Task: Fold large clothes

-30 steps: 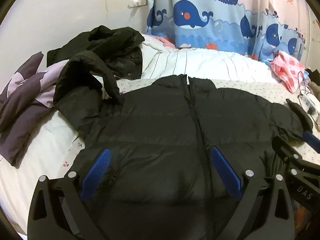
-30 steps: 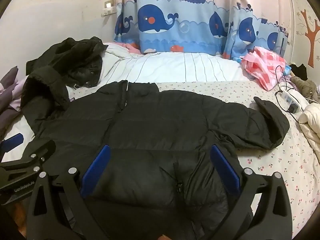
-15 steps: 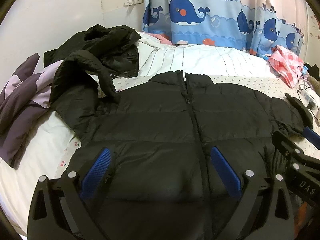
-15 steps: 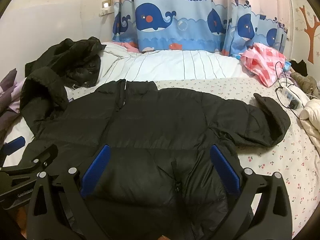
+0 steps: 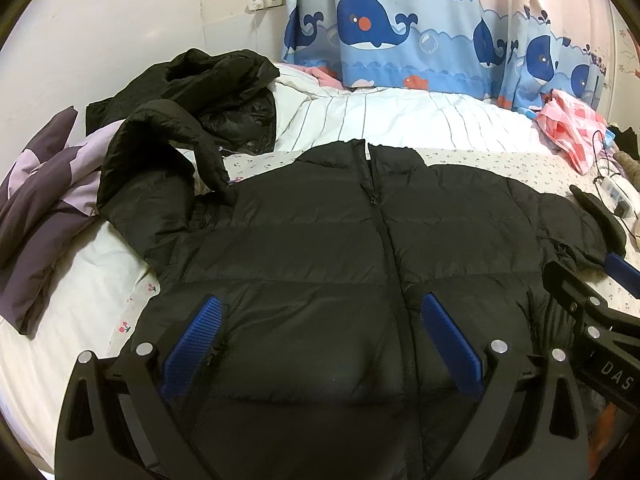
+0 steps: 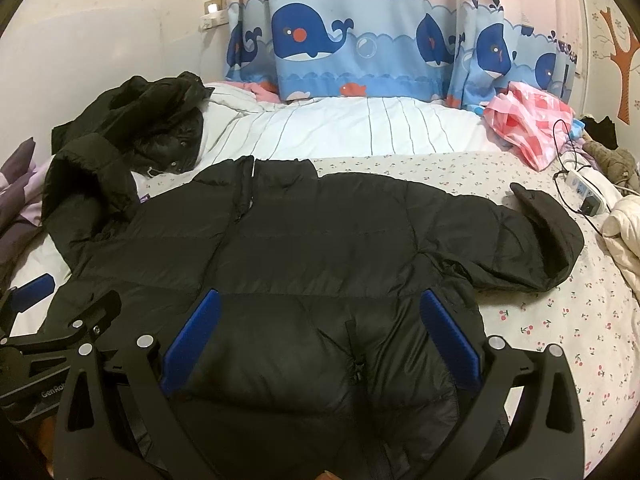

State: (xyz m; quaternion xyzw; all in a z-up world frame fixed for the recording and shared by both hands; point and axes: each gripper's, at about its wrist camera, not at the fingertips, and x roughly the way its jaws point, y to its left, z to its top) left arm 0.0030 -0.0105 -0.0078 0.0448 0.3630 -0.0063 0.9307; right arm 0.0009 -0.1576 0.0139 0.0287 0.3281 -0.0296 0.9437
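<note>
A black puffer jacket (image 5: 340, 248) lies front-up and zipped on the bed, collar toward the curtain; it also shows in the right wrist view (image 6: 320, 248). Its left sleeve (image 5: 160, 148) is raised over bedding. Its right sleeve (image 6: 536, 240) lies bent on the floral sheet. My left gripper (image 5: 320, 336) is open and empty above the jacket's lower front. My right gripper (image 6: 320, 332) is open and empty above the hem near the zipper. Each gripper shows at the edge of the other's view.
A second black coat (image 5: 216, 88) is heaped at the back left. Purple bedding (image 5: 40, 216) lies left. A pink checked cloth (image 6: 528, 120) and a power strip with cables (image 6: 584, 192) lie right. A cream garment (image 6: 624, 232) is at the right edge. Whale curtain (image 6: 360, 40) behind.
Both grippers have drifted slightly back and up, so the jacket sits a little lower and more centred in both views. The jacket has not moved. Both grippers stay open.
</note>
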